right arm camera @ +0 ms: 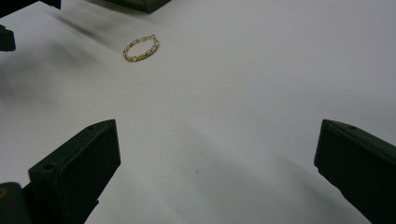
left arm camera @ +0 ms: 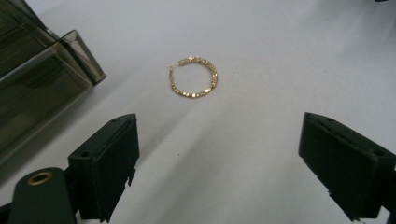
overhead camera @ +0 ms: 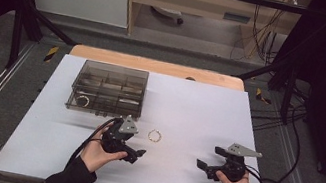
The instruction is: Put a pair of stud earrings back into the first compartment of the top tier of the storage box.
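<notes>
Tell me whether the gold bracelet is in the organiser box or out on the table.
Out. The gold bracelet lies flat on the white table, right of the smoky organiser box and apart from it, ahead of the left gripper.

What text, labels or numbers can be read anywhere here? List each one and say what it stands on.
None can be read.
The gold bracelet, the smoky divided box and the white table sheet carry no lettering.
The black-and-yellow hazard tape on the floor is a striped marking, no words.
A small pale label on the wooden furniture behind the table is too small and blurred to read.
</notes>
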A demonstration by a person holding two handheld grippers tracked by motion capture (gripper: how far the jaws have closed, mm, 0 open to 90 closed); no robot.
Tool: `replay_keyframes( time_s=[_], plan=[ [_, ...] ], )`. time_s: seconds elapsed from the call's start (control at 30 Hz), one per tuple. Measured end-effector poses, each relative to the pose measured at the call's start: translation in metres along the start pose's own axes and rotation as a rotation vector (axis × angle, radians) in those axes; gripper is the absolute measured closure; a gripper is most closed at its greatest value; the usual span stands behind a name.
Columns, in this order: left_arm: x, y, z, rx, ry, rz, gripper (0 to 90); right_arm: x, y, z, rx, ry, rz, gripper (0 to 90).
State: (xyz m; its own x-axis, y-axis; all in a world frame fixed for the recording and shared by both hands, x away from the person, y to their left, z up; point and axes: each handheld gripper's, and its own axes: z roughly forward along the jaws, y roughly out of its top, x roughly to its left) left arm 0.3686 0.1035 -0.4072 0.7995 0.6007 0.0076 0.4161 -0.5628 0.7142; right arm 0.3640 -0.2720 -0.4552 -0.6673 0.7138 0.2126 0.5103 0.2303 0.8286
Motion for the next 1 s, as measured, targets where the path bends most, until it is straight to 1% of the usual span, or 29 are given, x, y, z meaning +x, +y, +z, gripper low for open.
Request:
replay_keyframes(
  time_s=[0.1,0.23,0.57,0.63,0.77,0.87,1.0],
  plan=[
    [-0.001,0.004,0.004,0.003,0.004,0.0,14.3,0.0,0.0,0.0,0.002,0.001,-0.001,0.8],
    [-0.002,0.01,0.012,0.006,-0.015,-0.011,15.8,0.0,0.0,0.0,0.002,0.0,-0.001,0.7],
    [-0.004,0.023,0.033,0.032,-0.022,-0.027,19.2,0.0,0.0,0.0,0.001,0.001,-0.002,0.7],
    [-0.003,0.025,0.036,0.037,-0.037,-0.028,21.9,0.0,0.0,0.0,0.001,0.001,-0.003,0.8],
    [-0.002,0.03,0.043,0.043,-0.027,-0.027,25.8,0.0,0.0,0.0,0.004,0.002,-0.001,0.7],
    [-0.001,0.033,0.049,0.05,-0.033,-0.035,29.2,0.0,0.0,0.0,0.003,0.002,-0.003,0.7],
    [-0.002,0.035,0.057,0.066,-0.028,-0.037,34.5,0.0,0.0,0.0,0.002,0.003,-0.004,0.8]
  ],
)
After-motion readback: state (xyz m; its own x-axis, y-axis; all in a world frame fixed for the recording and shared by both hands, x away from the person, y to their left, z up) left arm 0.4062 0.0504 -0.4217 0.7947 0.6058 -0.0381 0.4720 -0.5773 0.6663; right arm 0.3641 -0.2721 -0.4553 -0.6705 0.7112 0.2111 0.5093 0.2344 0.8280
